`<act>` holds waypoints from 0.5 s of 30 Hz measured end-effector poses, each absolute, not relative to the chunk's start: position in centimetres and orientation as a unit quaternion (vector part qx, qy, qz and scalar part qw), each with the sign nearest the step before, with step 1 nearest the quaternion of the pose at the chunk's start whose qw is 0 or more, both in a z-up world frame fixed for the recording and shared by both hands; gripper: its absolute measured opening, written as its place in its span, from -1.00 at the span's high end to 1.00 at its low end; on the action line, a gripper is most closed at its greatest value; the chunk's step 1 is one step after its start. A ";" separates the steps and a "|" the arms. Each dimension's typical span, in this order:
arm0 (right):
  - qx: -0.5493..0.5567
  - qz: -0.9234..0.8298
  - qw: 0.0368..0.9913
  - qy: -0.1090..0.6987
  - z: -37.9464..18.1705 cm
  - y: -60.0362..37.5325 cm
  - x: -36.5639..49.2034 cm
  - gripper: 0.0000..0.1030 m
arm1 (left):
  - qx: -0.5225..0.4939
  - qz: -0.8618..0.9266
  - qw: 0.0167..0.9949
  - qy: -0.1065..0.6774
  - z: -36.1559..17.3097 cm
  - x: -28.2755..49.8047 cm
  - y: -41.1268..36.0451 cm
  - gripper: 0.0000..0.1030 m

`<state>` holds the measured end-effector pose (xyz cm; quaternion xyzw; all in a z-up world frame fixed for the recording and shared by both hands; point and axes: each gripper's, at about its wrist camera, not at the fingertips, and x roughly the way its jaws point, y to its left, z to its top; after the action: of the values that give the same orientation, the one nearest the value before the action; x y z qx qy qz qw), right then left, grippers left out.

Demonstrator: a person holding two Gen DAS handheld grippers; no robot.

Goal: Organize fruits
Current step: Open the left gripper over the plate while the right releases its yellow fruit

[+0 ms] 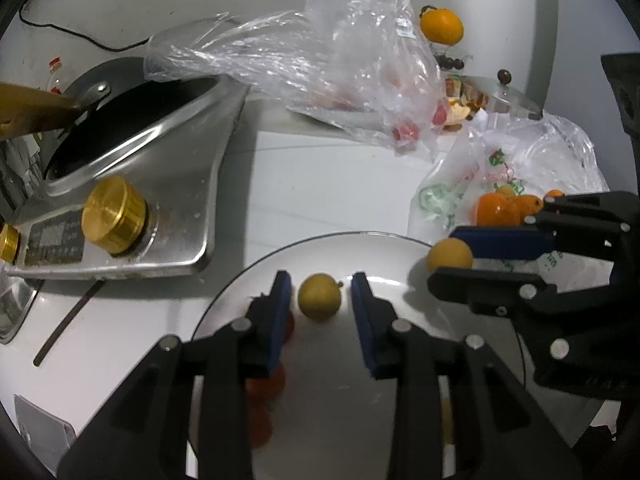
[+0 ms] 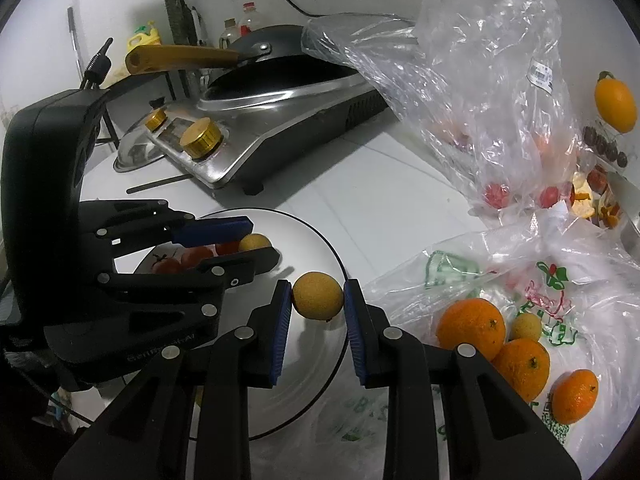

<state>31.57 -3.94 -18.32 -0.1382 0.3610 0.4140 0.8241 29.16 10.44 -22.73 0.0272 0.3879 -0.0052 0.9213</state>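
Note:
A white plate [image 1: 360, 240] with a dark rim lies below both grippers. My left gripper [image 1: 321, 290] is open over it, and a small yellow fruit [image 1: 319, 298] rests on the plate between the blue pads with a gap on each side. Red tomatoes [image 2: 196, 257] lie on the plate beside the left fingers. My right gripper [image 2: 318, 300] is shut on a second small yellow fruit [image 2: 318, 295], held just above the plate's right rim [image 2: 334, 256]. In the right wrist view the left gripper [image 2: 262, 242] reaches in from the left.
A printed plastic bag [image 2: 552, 292] to the right holds several oranges [image 2: 470, 328]. A clear bag [image 1: 340, 60] with red fruits stands behind. A steel stove [image 1: 168, 184] with a wok sits to the left. An orange fruit [image 1: 442, 26] lies at the back.

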 end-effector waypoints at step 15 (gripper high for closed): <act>-0.163 0.410 0.819 0.366 -18.7 -2.0 31.3 0.44 | -0.004 -0.005 0.937 0.349 -20.6 25.9 12.9 0.29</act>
<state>31.30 -1.99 -18.68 -0.1629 0.3659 0.4100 0.8194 25.89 12.92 -20.65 -0.0042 0.3488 -0.0055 0.9372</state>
